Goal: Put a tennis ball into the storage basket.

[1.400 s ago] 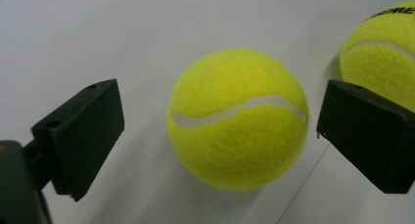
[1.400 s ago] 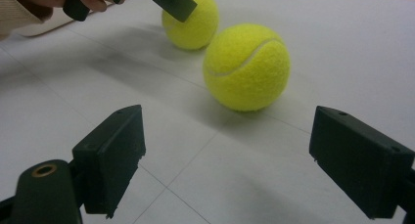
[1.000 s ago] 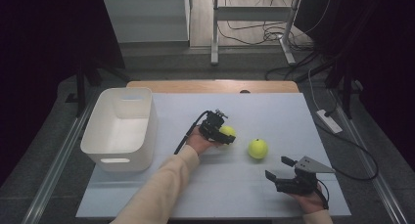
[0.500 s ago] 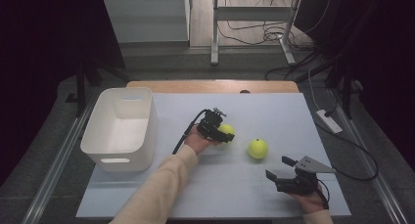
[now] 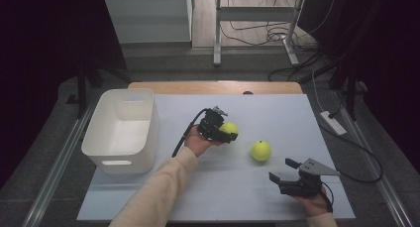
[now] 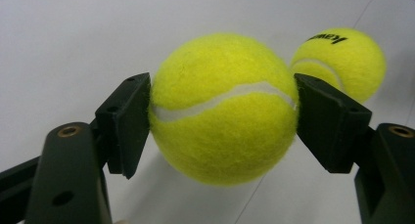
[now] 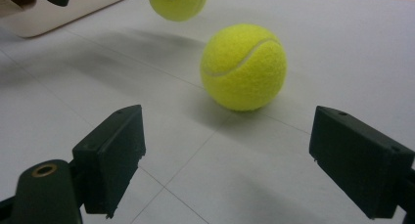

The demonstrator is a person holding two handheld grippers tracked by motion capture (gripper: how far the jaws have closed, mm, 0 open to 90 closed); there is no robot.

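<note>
My left gripper (image 5: 224, 131) is shut on a yellow tennis ball (image 5: 229, 129) near the middle of the white table sheet. In the left gripper view the jaws pinch this ball (image 6: 222, 109) on both sides, and the gripper (image 6: 222, 99) holds it just off the surface. A second tennis ball (image 5: 260, 150) rests on the sheet to the right, also seen behind the held one (image 6: 340, 62). My right gripper (image 5: 284, 170) stands open at the front right, jaws wide apart (image 7: 227, 155), with the loose ball (image 7: 243, 66) a short way ahead of it and the held ball (image 7: 177, 3) beyond.
A white plastic bin (image 5: 119, 155) stands on the left side of the table, with nothing visible inside it. A wooden table edge (image 5: 213, 86) runs along the back. A white power strip (image 5: 333, 123) and cables lie on the floor to the right.
</note>
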